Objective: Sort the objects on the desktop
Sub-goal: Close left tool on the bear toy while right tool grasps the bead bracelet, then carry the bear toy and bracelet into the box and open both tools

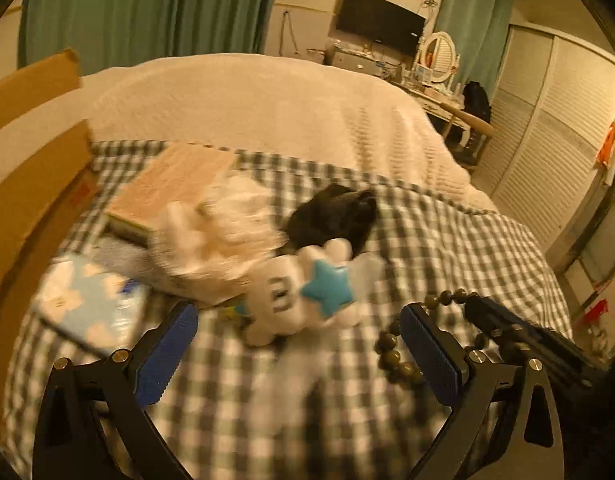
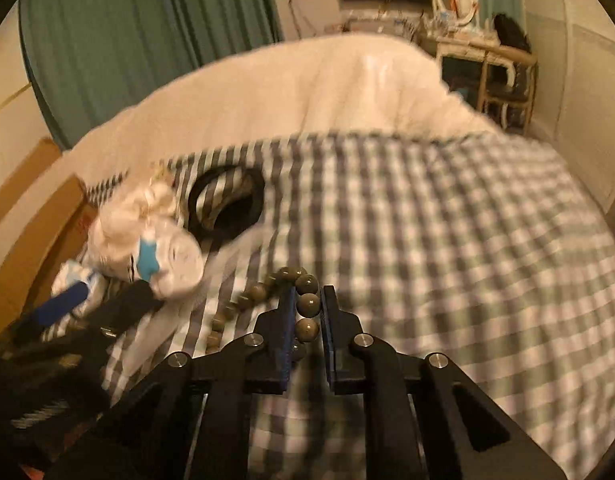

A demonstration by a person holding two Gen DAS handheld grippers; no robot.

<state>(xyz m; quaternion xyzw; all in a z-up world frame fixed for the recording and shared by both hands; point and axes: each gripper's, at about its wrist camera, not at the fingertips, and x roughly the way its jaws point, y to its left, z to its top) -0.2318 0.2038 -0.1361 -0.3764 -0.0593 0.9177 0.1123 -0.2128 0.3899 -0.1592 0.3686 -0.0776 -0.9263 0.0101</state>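
Right gripper (image 2: 307, 304) jaws clenched on bead bracelet (image 2: 307, 302), left gripper (image 1: 297, 328) jaws released, plush toy (image 1: 279, 292) marked "3"

Teal curtains (image 1: 147, 4) behind bed; wall TV (image 1: 379, 20), oval mirror (image 1: 439, 54) on dresser, louvered closet doors (image 1: 547, 128).

Left claw (image 1: 299, 322) spread, right claw (image 2: 308, 300) seemingly clamped
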